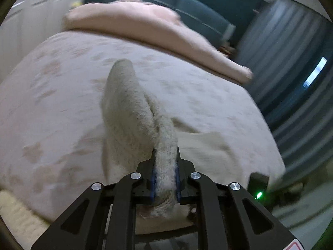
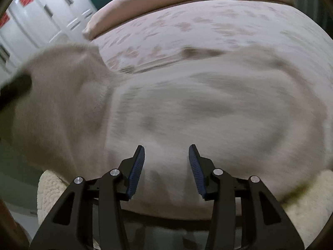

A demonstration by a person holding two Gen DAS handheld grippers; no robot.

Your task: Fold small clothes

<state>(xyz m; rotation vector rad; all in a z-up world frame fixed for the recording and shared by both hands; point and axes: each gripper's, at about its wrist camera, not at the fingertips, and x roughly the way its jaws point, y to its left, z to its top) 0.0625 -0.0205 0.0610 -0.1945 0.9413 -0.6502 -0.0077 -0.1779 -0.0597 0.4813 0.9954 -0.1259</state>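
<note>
I am pinching the fleecy cream garment (image 1: 133, 112) in my left claw (image 1: 165, 162) while my right claw (image 2: 166, 156) is hanging spread above it.

My left claw's blue pads (image 1: 153, 179) are clamping a thick roll of the garment's edge, and the cloth is rising ahead of the fingers in a tall fold over the patterned bedspread (image 1: 52, 87). In the right wrist view the garment (image 2: 187, 114) is lying spread across the near part of the bed (image 2: 208, 25), blurred, with one portion lifted at the left, and my right claw's jaws are standing wide apart with nothing between them, just over the cloth. A pink pillow (image 1: 133, 20) is lying along the far end of the bed, and a white wardrobe (image 2: 41, 20) is standing beyond it.
</note>
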